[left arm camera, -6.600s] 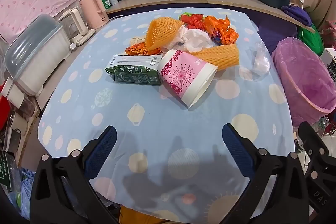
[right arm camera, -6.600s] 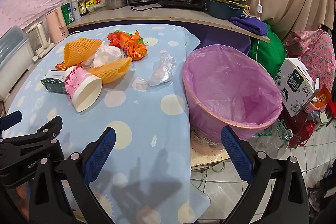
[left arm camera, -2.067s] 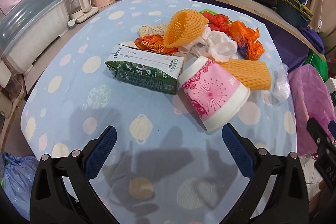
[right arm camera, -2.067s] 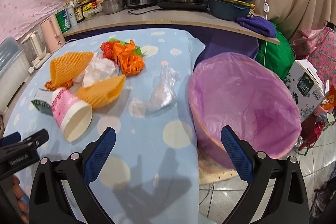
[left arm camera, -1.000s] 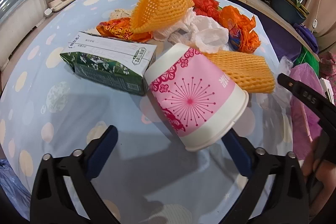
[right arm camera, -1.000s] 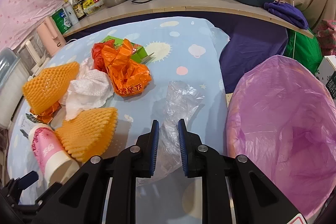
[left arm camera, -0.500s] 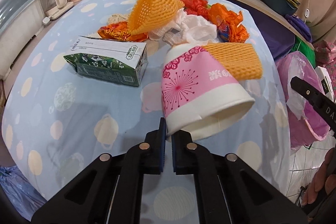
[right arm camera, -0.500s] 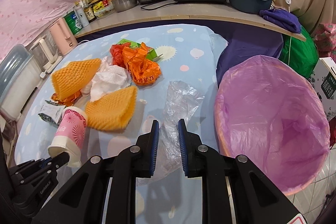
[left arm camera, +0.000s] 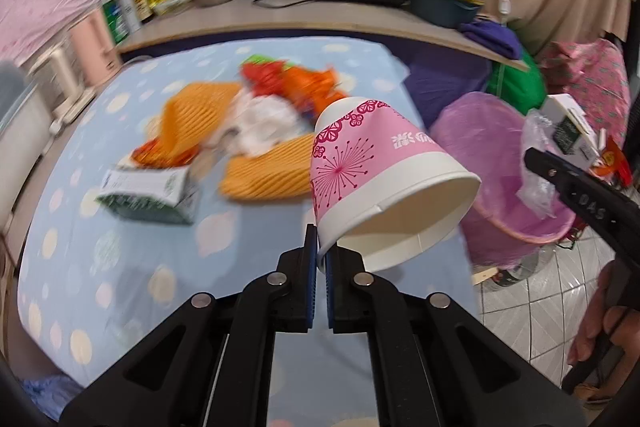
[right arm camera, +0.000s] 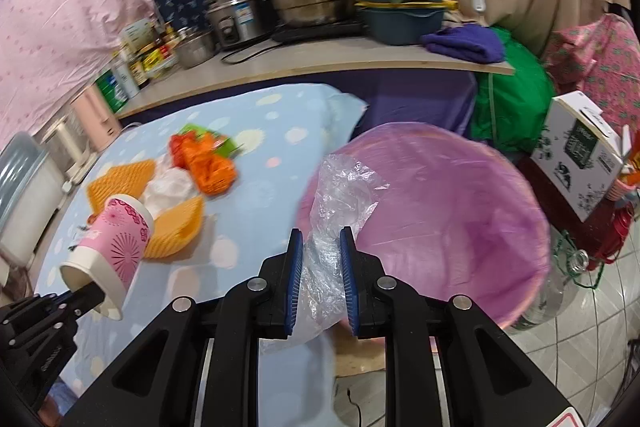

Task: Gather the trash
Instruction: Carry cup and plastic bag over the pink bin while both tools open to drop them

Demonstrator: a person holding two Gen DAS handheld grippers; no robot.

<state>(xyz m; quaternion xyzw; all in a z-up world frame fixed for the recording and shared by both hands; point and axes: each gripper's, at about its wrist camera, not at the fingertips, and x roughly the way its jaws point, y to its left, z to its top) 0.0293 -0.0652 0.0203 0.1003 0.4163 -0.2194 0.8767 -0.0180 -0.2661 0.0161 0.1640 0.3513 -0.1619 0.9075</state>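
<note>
With the left hand-held gripper pinching the pink paper cup by its rim and the right hand-held gripper pinching the clear plastic bag, carry both over the purple-lined bin at 3 o'clock off the tabletop, releasing only once they hang inside its rim.

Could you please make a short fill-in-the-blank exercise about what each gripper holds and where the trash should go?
1. The left gripper is shut on the rim of the pink paper ____.
2. The right gripper holds a crumpled clear plastic ____.
3. The trash bin beside the table is lined with a ____ bag.
4. The green carton lies on the ____ tablecloth.

Missing words: cup; bag; pink; blue
</note>
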